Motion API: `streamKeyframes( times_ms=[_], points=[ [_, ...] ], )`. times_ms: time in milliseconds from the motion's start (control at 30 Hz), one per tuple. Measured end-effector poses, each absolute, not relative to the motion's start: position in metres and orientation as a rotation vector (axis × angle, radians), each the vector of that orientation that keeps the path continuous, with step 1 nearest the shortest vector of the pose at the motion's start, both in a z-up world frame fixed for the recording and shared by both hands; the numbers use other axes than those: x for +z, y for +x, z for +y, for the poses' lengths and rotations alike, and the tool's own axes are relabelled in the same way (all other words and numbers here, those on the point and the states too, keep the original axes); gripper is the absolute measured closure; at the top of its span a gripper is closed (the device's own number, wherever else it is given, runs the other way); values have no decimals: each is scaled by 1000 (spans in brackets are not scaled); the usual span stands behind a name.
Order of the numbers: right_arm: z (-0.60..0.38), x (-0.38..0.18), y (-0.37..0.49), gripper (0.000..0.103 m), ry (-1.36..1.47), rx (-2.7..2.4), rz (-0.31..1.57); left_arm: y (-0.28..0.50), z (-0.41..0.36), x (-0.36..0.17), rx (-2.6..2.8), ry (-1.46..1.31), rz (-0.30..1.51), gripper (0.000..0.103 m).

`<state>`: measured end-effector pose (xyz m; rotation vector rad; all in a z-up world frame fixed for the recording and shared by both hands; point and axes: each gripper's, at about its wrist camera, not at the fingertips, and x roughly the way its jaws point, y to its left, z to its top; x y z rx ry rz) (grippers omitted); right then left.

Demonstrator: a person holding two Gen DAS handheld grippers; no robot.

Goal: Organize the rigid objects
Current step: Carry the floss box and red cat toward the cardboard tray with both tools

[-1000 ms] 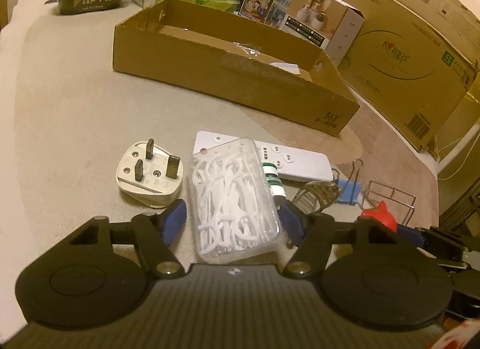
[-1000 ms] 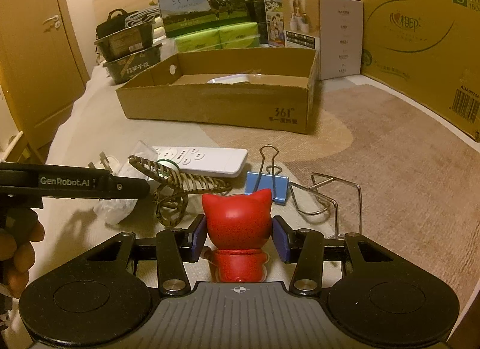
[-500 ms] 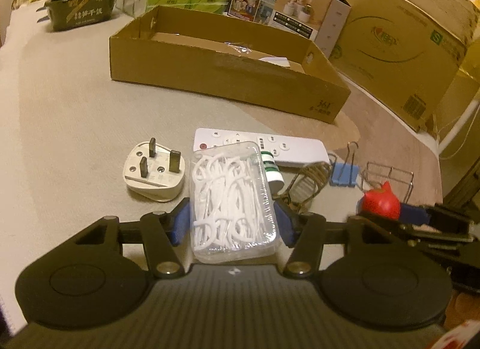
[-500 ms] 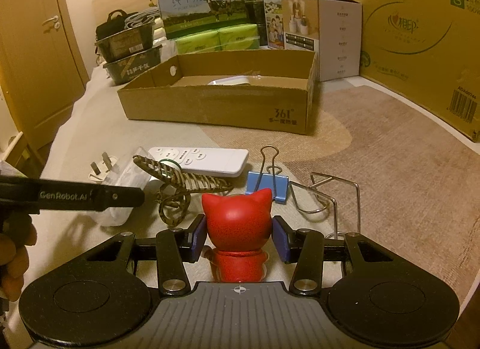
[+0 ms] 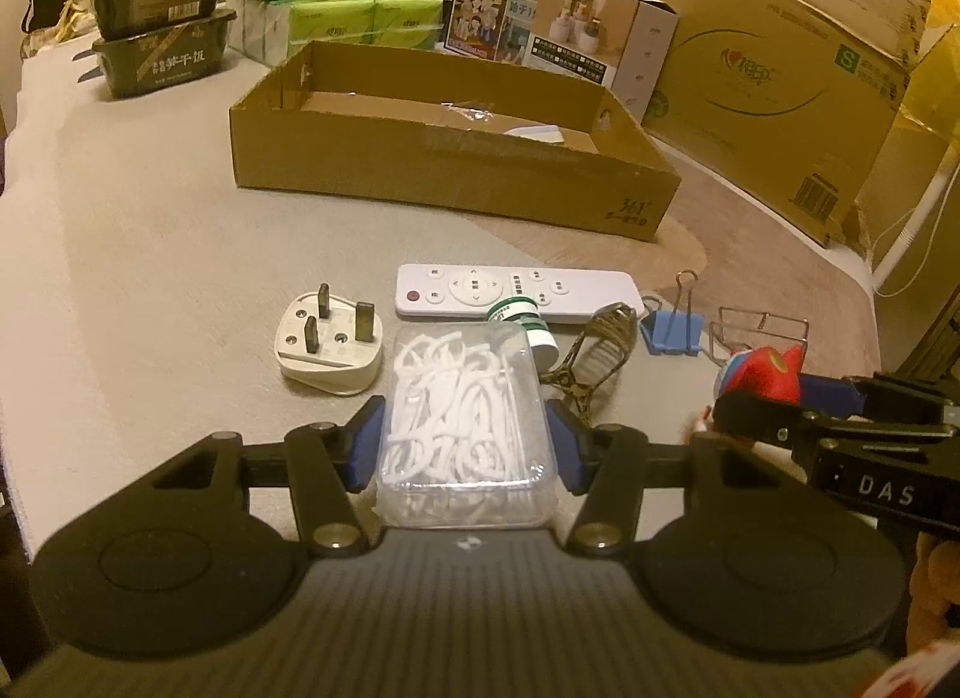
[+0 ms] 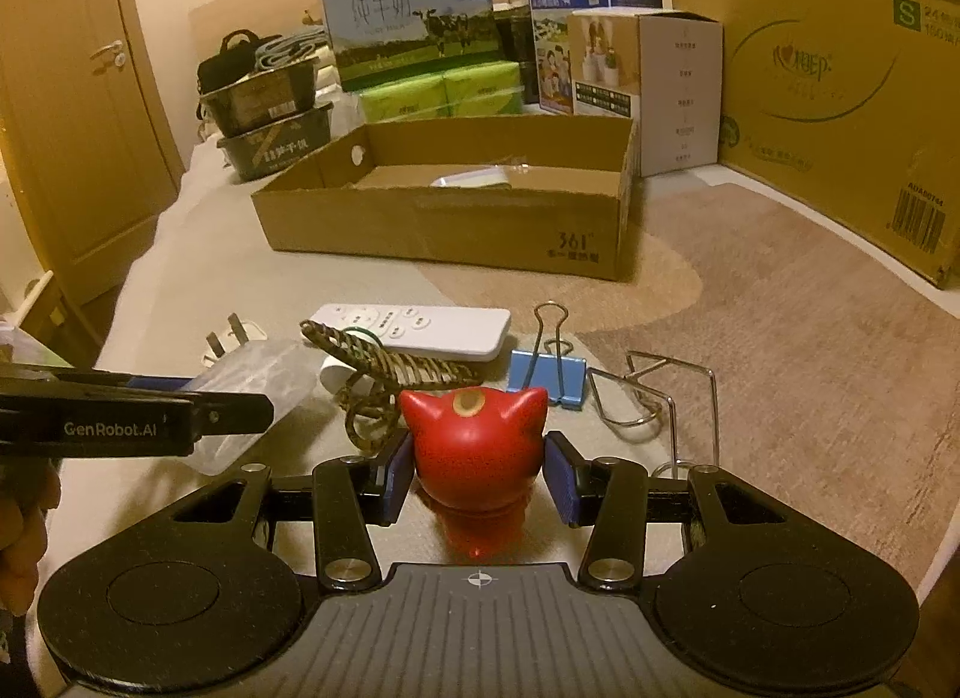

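Floss-pick box (image 5: 465, 428), clear, light, slippery plastic, sits between the closing jaws of the left hand-held gripper (image 5: 465, 446), best squeezed across its long sides. Right hand-held gripper (image 6: 480, 473) is clamped on a red figurine (image 6: 474, 446).

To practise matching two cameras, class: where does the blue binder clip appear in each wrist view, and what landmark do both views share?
Left wrist view: the blue binder clip lies right of centre, just past the white remote's right end.
Right wrist view: the blue binder clip lies near the centre, just beyond the red figurine.
Shared landmark: the open cardboard box behind the row of items.
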<state>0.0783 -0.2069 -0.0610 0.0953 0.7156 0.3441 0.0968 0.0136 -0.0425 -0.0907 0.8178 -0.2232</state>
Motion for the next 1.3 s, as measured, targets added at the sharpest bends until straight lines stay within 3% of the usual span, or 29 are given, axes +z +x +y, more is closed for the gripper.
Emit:
streamKeyframes(
  times_ms=[733,1300],
  points=[
    [-208,-28,75,57,109,342,637,97,23,-2,-221,-67,722,51],
    [-214,22,147,57,96,340,531,179,37,40,-199,3,607,51]
  ],
)
